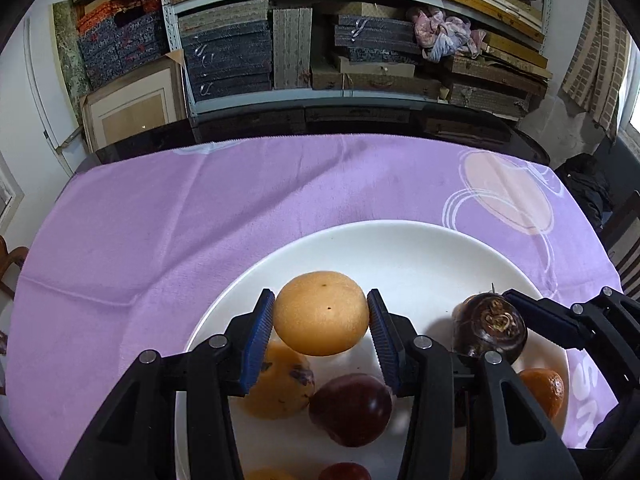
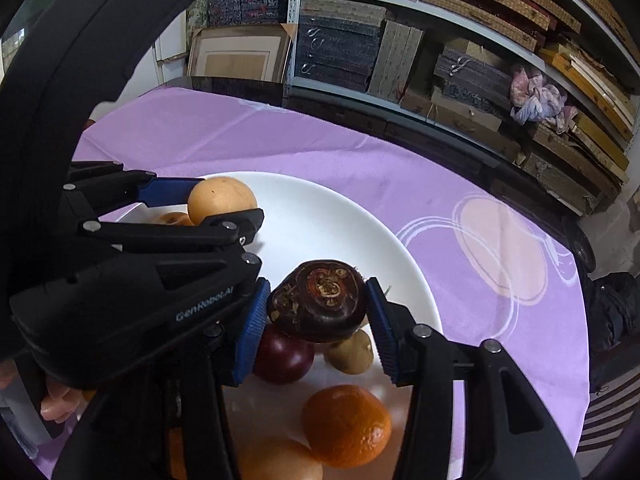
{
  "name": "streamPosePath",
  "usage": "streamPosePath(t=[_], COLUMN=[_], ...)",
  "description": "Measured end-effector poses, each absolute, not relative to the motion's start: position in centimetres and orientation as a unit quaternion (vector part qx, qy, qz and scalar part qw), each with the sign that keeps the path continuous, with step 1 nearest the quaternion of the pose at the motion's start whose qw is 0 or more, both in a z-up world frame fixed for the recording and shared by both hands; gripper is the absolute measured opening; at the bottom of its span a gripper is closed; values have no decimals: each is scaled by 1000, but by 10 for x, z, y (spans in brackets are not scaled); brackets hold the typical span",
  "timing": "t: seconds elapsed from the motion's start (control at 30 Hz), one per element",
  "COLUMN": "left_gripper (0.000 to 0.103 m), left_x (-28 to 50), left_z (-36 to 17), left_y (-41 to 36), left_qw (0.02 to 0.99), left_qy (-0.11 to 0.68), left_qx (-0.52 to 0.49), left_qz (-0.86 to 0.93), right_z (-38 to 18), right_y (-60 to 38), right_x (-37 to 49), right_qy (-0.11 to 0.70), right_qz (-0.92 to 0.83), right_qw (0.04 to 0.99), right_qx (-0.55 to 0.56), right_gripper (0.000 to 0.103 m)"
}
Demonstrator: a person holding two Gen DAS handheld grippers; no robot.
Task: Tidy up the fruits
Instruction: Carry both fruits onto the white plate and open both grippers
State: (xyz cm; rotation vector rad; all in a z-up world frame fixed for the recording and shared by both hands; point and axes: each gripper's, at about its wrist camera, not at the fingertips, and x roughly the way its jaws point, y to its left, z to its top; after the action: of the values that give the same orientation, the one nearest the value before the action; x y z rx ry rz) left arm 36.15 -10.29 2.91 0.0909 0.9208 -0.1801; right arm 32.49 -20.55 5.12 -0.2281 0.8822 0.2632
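While I look along my left gripper, its blue pads press both sides of a pale orange round fruit, held clear above the white plate that sits on the lilac tablecloth. I judge this fruit light and firm with a smooth skin that could slide, so the grip across its widest part looks right to me. Below it on the plate lie a blotched yellow fruit and a dark red plum; two more fruits at the bottom edge are cut off, and the gripper's own frame hides much of the plate. From the right wrist view, my right gripper is clamped on a dark brown water chestnut, also lifted over the plate. It looks hard, light and knobbly, so I think the pads bite well at its flat flanks. Under it I see a plum, a small tan fruit and a mandarin. The left gripper's body blocks the left of this view, and I cannot identify the tan fruit.
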Motion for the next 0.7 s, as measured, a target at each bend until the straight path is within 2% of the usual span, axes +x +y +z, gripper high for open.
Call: streamPosePath(t=[0.1,0.13,0.17,0.27,0.33,0.4,0.47,0.53,0.6,0.7], left_gripper=[49,58,61,61,61,61,65,74,75,76], left_x=[362,362,361,347,334,316,291,263,233,187], left_z=[30,31,33,44,57,72,88,99,105,101], left_y=[-100,-101,-100,-97,-91,-85,-78,-71,-67,-63], left_qw=[893,893,894,901,907,912,919,925,929,929], left_qy=[440,439,438,423,411,398,381,364,353,347], left_qx=[36,40,43,40,34,31,30,34,44,57], left_qz=[-88,-86,-85,-86,-89,-93,-98,-100,-104,-115], right_z=[46,46,47,60,76,96,113,128,137,140], right_y=[-205,-206,-207,-215,-223,-231,-239,-248,-255,-266], right_x=[332,333,334,323,308,289,264,236,203,152], right_qy=[432,430,428,415,399,378,357,339,319,296], right_qz=[131,131,131,133,133,133,133,134,133,129], right_qw=[886,887,888,896,904,914,923,930,937,946], right_qx=[-108,-107,-105,-90,-81,-68,-57,-52,-48,-38], right_gripper=[48,48,48,49,54,65,72,77,88,96])
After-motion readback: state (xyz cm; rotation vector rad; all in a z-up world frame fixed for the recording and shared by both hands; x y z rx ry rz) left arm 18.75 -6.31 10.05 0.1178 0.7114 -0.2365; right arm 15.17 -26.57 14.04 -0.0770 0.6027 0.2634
